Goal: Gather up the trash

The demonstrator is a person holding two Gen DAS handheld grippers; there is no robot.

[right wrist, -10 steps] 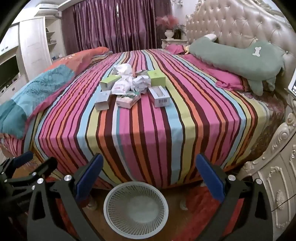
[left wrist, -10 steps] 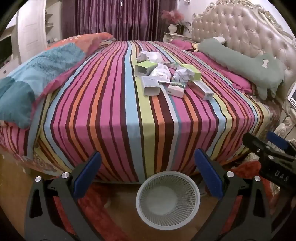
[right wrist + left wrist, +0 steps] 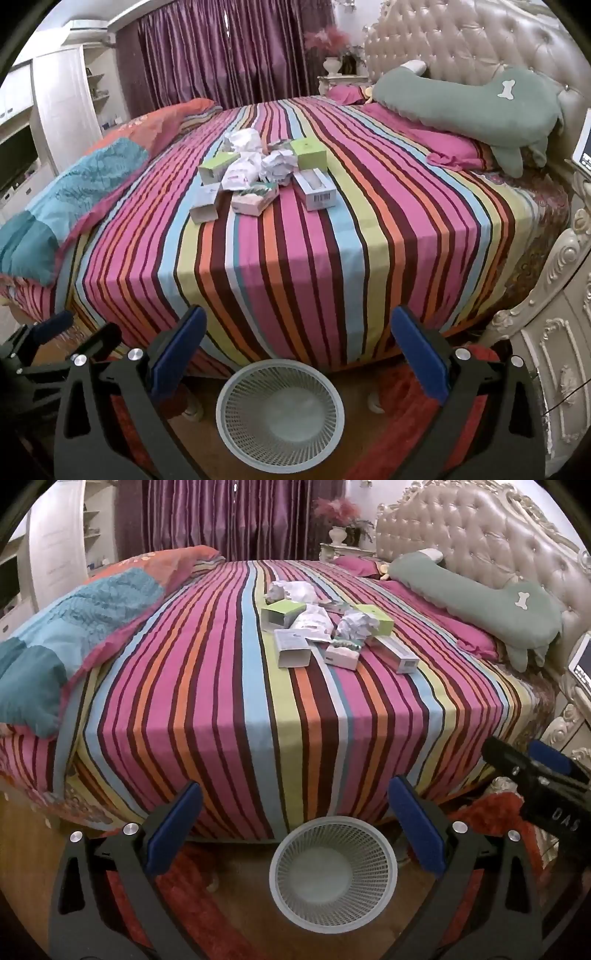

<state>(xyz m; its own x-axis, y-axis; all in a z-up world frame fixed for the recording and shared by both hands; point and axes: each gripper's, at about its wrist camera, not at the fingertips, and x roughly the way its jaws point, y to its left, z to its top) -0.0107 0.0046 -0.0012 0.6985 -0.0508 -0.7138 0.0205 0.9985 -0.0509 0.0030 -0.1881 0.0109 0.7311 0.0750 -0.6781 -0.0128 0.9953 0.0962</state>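
A pile of trash [image 3: 325, 627] lies mid-bed: several small cardboard boxes and crumpled white paper [image 3: 354, 624]. It also shows in the right wrist view [image 3: 262, 177]. A white mesh wastebasket [image 3: 334, 871] stands empty on the floor at the foot of the bed, also in the right wrist view [image 3: 280, 413]. My left gripper [image 3: 295, 827] is open and empty, above the basket, short of the bed. My right gripper [image 3: 295, 350] is open and empty, likewise above the basket. The right gripper shows at the right edge of the left view [image 3: 539, 775].
The striped bedspread [image 3: 229, 709] hangs over the bed's foot edge. A teal and orange quilt [image 3: 74, 627] lies on the left. A green dog-shaped pillow [image 3: 472, 96] leans on the tufted headboard [image 3: 480, 542]. A carved cream nightstand [image 3: 554, 354] stands right. A red rug [image 3: 125, 897] covers the floor.
Both views have shifted very slightly; the basket sits a touch lower in frame. Both grippers stay open and empty.
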